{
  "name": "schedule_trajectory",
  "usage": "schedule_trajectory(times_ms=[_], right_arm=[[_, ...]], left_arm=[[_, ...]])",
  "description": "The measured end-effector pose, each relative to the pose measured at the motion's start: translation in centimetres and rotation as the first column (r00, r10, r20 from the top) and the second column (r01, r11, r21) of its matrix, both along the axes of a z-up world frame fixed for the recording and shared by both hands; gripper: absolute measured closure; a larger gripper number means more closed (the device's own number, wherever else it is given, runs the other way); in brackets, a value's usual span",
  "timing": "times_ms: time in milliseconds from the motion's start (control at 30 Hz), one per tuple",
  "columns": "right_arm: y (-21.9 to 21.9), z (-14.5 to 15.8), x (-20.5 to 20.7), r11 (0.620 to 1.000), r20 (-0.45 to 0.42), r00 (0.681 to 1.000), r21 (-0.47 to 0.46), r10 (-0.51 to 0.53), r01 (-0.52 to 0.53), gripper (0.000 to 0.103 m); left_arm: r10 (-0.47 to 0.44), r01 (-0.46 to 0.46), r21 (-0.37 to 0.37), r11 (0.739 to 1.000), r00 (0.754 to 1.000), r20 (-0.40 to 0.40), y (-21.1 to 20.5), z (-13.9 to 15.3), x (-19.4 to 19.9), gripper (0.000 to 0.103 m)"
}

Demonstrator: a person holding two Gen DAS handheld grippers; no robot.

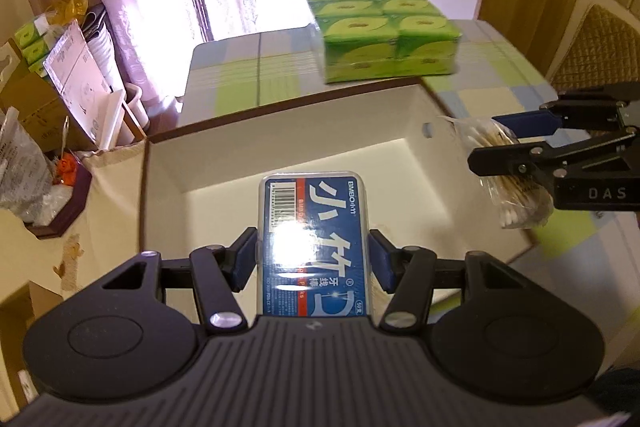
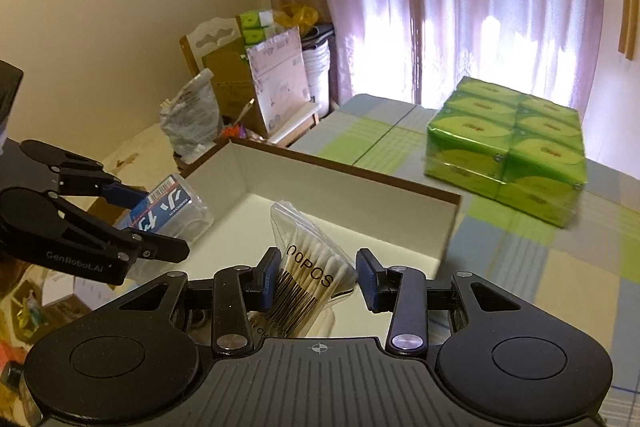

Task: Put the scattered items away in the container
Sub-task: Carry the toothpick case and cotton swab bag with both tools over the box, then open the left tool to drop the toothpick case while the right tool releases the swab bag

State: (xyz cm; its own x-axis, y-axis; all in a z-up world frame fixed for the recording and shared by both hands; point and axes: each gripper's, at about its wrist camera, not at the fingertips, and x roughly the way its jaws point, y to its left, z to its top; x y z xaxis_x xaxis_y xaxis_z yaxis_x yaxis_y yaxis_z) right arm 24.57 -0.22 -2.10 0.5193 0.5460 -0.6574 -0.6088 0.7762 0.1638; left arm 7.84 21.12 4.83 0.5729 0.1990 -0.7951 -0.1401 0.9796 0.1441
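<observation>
Both items held above the open white box (image 1: 280, 151), the one landmark here. Left gripper (image 1: 314, 251) clamped on the blue floss-pick case (image 1: 314, 227), jaws pressed to its two long sides, case lying flat and poking out over the box's near wall toward the empty floor. Right gripper (image 2: 318, 281) carried the bag of cotton swabs (image 2: 308, 279); left pad against the bag, right pad seemingly a little clear of it, so hard to say how firm that grip was; probably pinched on the film alone. From the left wrist view, the same bag hung just over the box's right wall, partly outside the rim. Green multipack of tissues (image 2: 508, 155) sat on the checked surface (image 2: 540, 267) beyond the box's far right corner, well apart from either gripper and not yet tidied. Judged to be the release step for both items. Risks from here: bag dropped too early and landing astride the right wall or sliding off outside it, given how little of it hung over the interior; slack film slipping from the pads before the carry ended; the hard, glossy case skidding or bouncing on the bare floor if let go from height; the two grippers crowding each other if both moved toward the box's middle at once.
</observation>
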Motion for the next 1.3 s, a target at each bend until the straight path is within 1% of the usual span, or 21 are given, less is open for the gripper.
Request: schedule_trajectory(times_ms=[167,233,367,433,667,800,867,967,1300], right_arm=[[2.9,-2.0,1.9,0.999,-0.039,0.999,-0.031,-0.022,0.021,0.06],[3.9,-2.7,2.6,0.999,-0.06,0.998,-0.036,-0.028,0.026,0.06],[5.1,-4.1,4.8,0.998,-0.14,0.989,-0.016,-0.054,0.053,0.06],[6.0,-4.7,5.7,0.998,-0.15,0.986,-0.03,-0.067,0.063,0.06],[9.1,-7.5,8.3,0.993,-0.189,0.979,-0.095,-0.081,0.064,0.06],[10.0,-9.6,10.0,0.987,-0.223,0.967,-0.127,-0.123,0.096,0.06],[10.0,-10.5,10.8,0.984,-0.232,0.962,-0.137,-0.143,0.114,0.06],[9.9,-11.4,11.6,0.984,-0.241,0.96,-0.139,-0.145,0.114,0.06],[10.2,-12.0,12.0,0.984,-0.221,0.968,-0.156,-0.12,0.087,0.059]], left_arm=[[-0.008,0.009,0.012,1.0,0.999,-0.038,2.9,-1.7,1.7,0.049],[-0.004,0.003,-0.003,1.0,0.999,-0.053,4.1,-2.4,2.5,0.049],[0.02,-0.025,-0.055,0.998,0.996,-0.088,6.5,-4.0,4.1,0.049],[0.024,-0.032,-0.073,0.997,0.995,-0.101,7.5,-4.6,4.9,0.049],[0.038,-0.054,-0.098,0.994,0.987,-0.158,9.8,-7.2,7.1,0.049],[0.067,-0.091,-0.121,0.989,0.979,-0.19,10.7,-8.7,8.2,0.049],[0.078,-0.104,-0.124,0.987,0.977,-0.2,10.9,-9.3,8.7,0.049],[0.088,-0.116,-0.125,0.985,0.973,-0.211,11.1,-10.1,9.2,0.049],[0.11,-0.137,-0.107,0.985,0.966,-0.234,11.3,-11.6,10.2,0.049]])
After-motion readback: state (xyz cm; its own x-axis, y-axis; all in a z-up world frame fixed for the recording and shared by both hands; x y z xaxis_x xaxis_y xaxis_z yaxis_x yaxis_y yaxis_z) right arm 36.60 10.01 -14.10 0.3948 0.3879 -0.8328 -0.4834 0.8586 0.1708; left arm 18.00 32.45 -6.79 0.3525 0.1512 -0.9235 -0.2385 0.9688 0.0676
